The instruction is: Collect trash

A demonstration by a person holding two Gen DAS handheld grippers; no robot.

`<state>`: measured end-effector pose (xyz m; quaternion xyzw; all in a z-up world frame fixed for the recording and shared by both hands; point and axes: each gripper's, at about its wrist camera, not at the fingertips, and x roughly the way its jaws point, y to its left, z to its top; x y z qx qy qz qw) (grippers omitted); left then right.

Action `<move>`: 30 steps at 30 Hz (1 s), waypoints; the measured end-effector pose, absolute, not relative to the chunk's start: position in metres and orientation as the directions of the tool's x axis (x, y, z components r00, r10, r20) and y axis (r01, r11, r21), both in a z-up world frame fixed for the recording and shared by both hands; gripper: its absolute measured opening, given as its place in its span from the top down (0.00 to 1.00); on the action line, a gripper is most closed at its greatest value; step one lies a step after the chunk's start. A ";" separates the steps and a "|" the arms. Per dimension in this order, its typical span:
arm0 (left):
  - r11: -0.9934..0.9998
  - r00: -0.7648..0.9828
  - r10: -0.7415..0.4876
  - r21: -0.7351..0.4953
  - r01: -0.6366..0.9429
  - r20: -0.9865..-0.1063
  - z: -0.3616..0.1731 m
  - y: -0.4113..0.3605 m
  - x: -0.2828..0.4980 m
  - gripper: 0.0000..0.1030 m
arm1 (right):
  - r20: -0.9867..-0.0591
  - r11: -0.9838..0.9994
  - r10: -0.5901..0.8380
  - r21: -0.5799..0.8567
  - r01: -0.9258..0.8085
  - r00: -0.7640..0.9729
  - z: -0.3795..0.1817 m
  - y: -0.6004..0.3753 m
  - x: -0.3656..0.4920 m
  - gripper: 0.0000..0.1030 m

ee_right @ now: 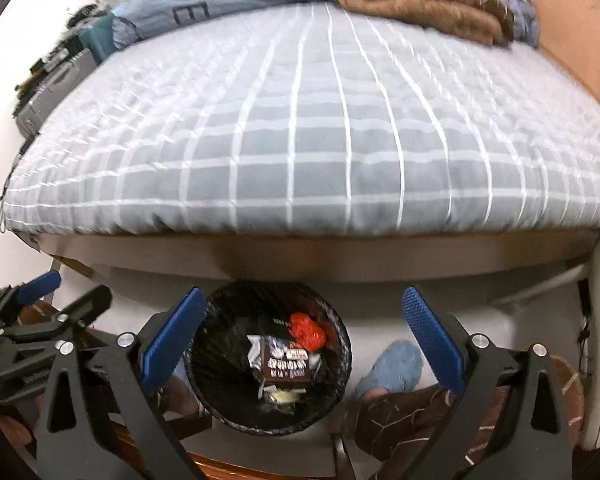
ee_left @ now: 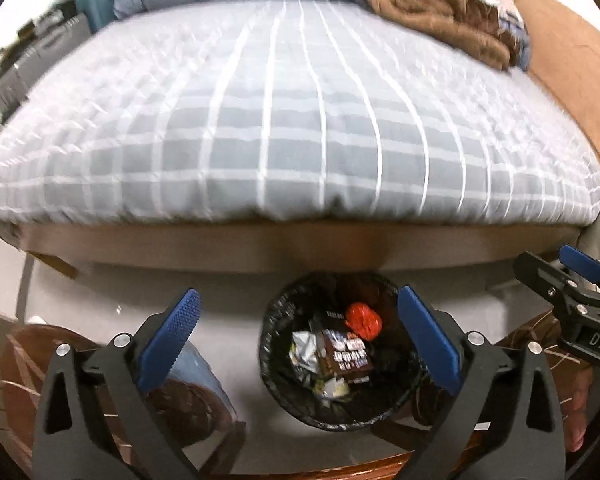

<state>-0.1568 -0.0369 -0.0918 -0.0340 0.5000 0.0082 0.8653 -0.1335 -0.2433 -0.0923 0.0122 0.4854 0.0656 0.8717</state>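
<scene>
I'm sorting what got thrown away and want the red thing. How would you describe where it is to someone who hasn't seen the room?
Start at the bed with the grey checked cover; on the floor at its foot stands a round bin with a black liner. Inside, toward the bed side, lies the crumpled red wrapper, the only bright red piece beside a brown packet and silvery scraps.

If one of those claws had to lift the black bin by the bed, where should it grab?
Judging by its shape, grip the bin by its thin upright rim, coming from above: one finger inside, one outside. The near edge looks freest, since the bed overhangs the far side.
</scene>
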 end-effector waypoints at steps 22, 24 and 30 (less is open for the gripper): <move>0.995 0.655 -0.076 -0.098 0.002 -0.752 0.033 -0.029 -0.252 0.06 | -0.716 0.991 0.118 0.047 -0.122 0.688 0.038 -0.235 -0.240 0.07; 0.996 0.659 -0.073 -0.092 0.006 -0.749 0.034 -0.030 -0.253 0.06 | -0.714 0.992 0.121 0.054 -0.118 0.690 0.042 -0.237 -0.241 0.07; 0.996 0.660 -0.074 -0.093 0.007 -0.747 0.036 -0.032 -0.254 0.06 | -0.700 0.993 0.111 0.053 -0.104 0.705 0.049 -0.240 -0.243 0.07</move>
